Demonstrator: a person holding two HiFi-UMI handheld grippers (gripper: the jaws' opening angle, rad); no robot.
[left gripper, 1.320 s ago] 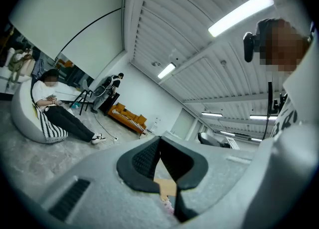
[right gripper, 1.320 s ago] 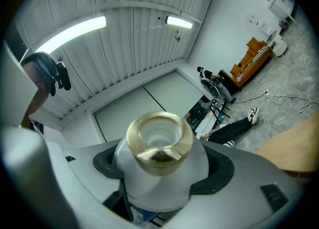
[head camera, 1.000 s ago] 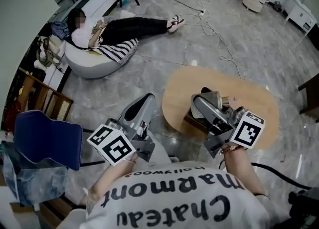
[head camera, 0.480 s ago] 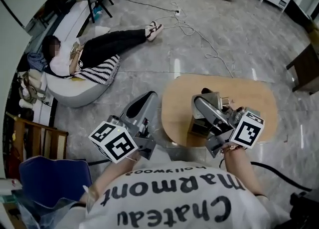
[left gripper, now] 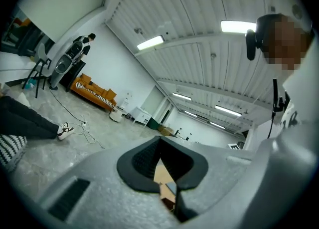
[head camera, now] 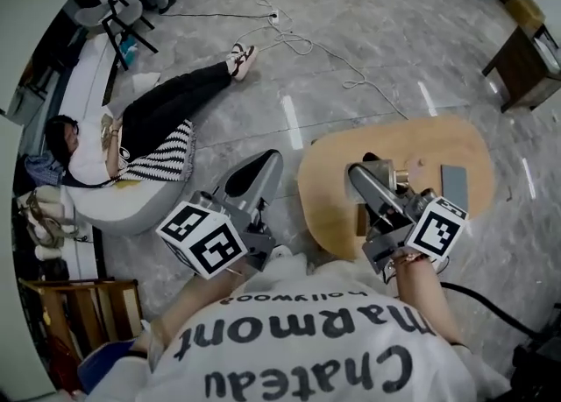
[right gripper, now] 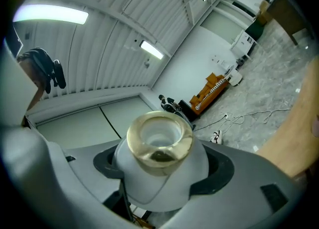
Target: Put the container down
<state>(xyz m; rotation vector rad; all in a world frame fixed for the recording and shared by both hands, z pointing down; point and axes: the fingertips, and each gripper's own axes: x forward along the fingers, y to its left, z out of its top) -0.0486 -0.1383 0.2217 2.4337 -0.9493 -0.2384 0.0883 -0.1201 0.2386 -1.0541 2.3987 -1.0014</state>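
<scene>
In the right gripper view a white container [right gripper: 158, 170] with a gold rim [right gripper: 159, 143] fills the middle, its mouth facing the camera. My right gripper [right gripper: 162, 175] is shut on its body, with dark pads [right gripper: 225, 169] on both sides. In the head view that right gripper [head camera: 370, 172] hangs over the near left part of the oval wooden table [head camera: 438, 142], and its body mostly hides the container. My left gripper [head camera: 261, 166] is held off the table's left edge over the floor. Its jaws [left gripper: 162, 165] are shut with nothing between them.
A flat grey rectangle [head camera: 454, 186] lies on the table's right part. A person [head camera: 153, 124] lies on a white beanbag at the left, legs stretched over the marble floor. Cables [head camera: 307, 45] trail across the floor beyond the table. A dark side table [head camera: 526, 50] stands at the far right.
The head view has swung, so the table and the lying person appear shifted. Both grippers keep about the same pose, and the right one still holds the container over the table.
</scene>
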